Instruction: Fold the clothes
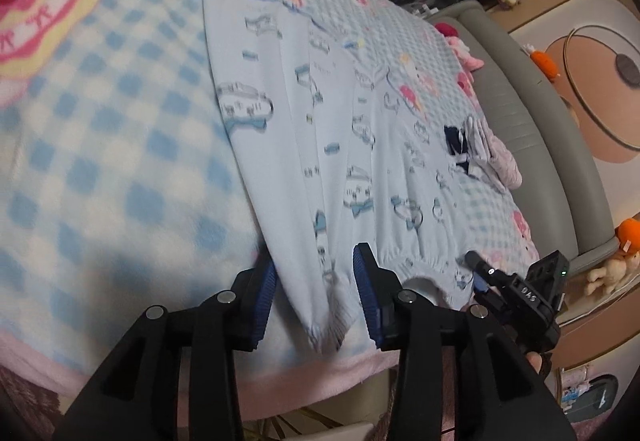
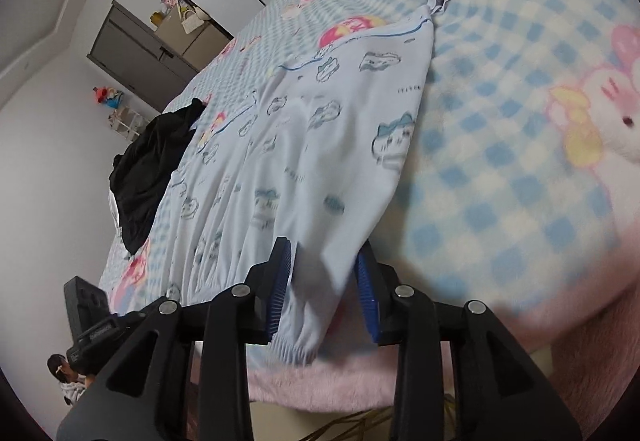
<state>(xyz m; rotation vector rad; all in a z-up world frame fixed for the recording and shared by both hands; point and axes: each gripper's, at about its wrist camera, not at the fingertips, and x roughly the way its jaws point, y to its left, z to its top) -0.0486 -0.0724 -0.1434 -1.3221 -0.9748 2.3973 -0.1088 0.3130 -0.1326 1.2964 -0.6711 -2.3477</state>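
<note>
Two grippers at waistband end of pale blue printed pyjama trousers (image 1: pixel 320 129), spread flat on bed's checked blanket (image 1: pixel 120 145). Left gripper (image 1: pixel 314 301) fingers parted, straddling elastic hem corner, not clamped. Right gripper (image 2: pixel 324 293) likewise, parted around opposite corner. Fabric light, soft, limp; take hold at gathered elastic. No containers seen.

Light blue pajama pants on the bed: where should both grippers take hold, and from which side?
Grip the light blue pajama pants at the elastic waistband hem, which hangs at the bed's near edge. Come in from that near edge, one gripper per corner. The left gripper and right gripper already straddle those corners with jaws open, and the legs lie flat, running away from the edge.
</note>
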